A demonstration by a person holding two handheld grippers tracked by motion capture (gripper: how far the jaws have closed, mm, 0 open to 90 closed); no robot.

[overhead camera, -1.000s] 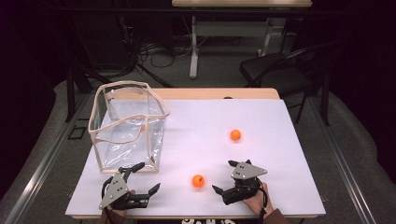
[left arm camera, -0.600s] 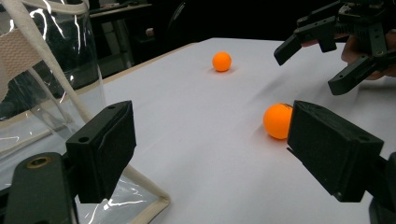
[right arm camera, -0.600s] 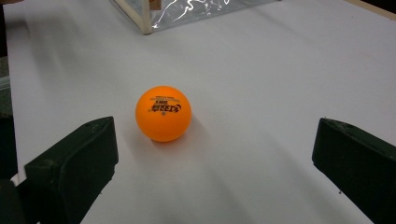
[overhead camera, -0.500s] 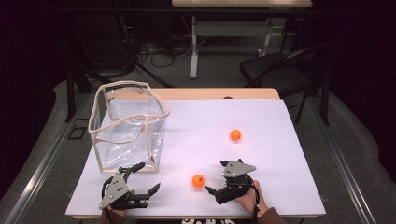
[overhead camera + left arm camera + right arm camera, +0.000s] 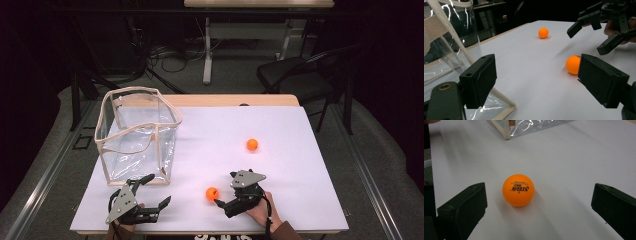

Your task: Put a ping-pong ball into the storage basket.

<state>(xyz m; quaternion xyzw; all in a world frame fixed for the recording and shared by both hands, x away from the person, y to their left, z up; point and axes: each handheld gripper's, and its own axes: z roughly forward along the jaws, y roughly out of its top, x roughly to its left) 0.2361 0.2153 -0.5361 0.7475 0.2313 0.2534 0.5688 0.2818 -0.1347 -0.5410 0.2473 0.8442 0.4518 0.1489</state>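
An orange ball [image 5: 212,193] rests on the white table [image 5: 300,165] near its front edge. My right gripper [image 5: 225,190] is open just to the right of it, jaws pointing left. In the right gripper view the ball [image 5: 518,190] sits just ahead of the gap of that gripper [image 5: 539,207], touching neither jaw. A second orange ball [image 5: 252,144] lies farther back. My left gripper [image 5: 159,189] is open at the front left and holds nothing. The left gripper view looks past its own gripper [image 5: 539,80] at the near ball [image 5: 573,64], the far ball [image 5: 543,32] and the right gripper [image 5: 586,41].
A clear plastic bag [image 5: 137,135] with beige trim stands upright and open on the left of the table, just behind the left gripper. Its bottom corner [image 5: 509,130] shows beyond the near ball. A dark chair [image 5: 295,75] stands behind the table.
My right gripper has moved left, closer to the near ball, still open. The ball and the left gripper have stayed in place.
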